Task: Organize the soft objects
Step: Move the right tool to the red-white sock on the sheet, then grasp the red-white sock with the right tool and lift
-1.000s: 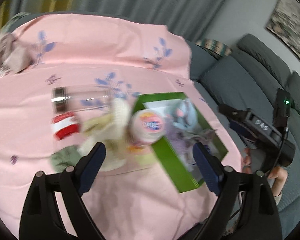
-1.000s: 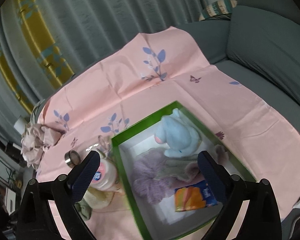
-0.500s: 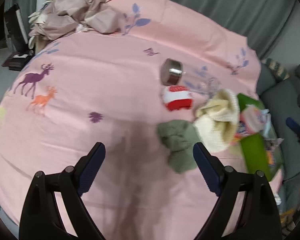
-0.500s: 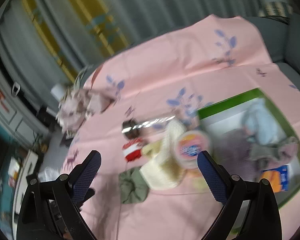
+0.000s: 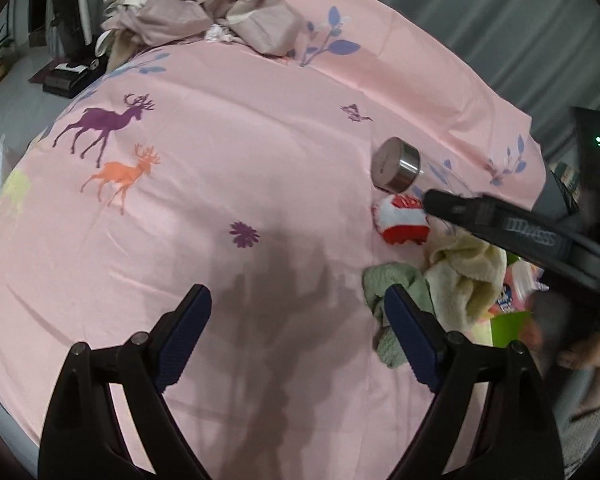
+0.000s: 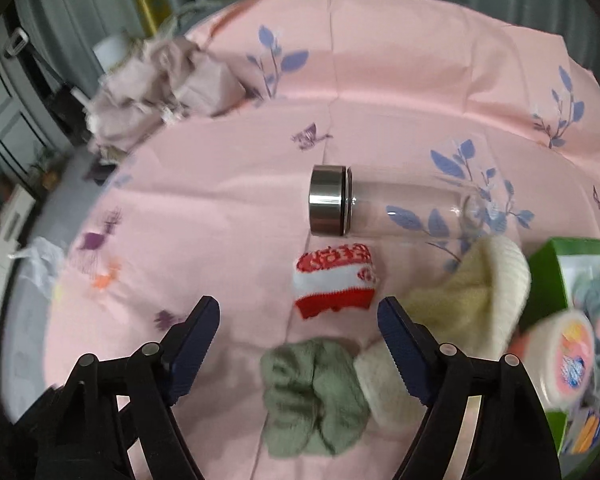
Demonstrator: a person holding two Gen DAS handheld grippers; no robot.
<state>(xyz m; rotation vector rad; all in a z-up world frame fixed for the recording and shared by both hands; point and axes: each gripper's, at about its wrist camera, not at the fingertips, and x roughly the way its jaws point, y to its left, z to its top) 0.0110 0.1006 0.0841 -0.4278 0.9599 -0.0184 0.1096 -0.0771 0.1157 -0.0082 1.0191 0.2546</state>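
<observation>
A red-and-white rolled sock [image 6: 334, 286] lies on the pink cloth, also in the left wrist view [image 5: 400, 220]. A green sock [image 6: 312, 400] [image 5: 396, 288] lies nearer, beside a cream knit piece [image 6: 472, 300] [image 5: 464, 280]. A green box [image 6: 548, 276] at the right holds a blue plush toy [image 6: 596, 300]. My right gripper [image 6: 300, 332] is open and empty, above the green sock, just short of the red-and-white sock. My left gripper [image 5: 296, 324] is open and empty over bare cloth, left of the socks. The right gripper's body [image 5: 520, 236] crosses the left wrist view.
A clear bottle with a steel cap [image 6: 328, 206] [image 5: 396, 164] lies on its side behind the socks. A round tub with a printed lid [image 6: 564, 364] rests by the box. Crumpled beige fabric [image 5: 204, 4] [image 6: 160, 80] sits at the far edge.
Both grippers have swung left from the green box toward the socks. The right gripper now hangs over the green sock and shows in the left wrist view. Both stay open.
</observation>
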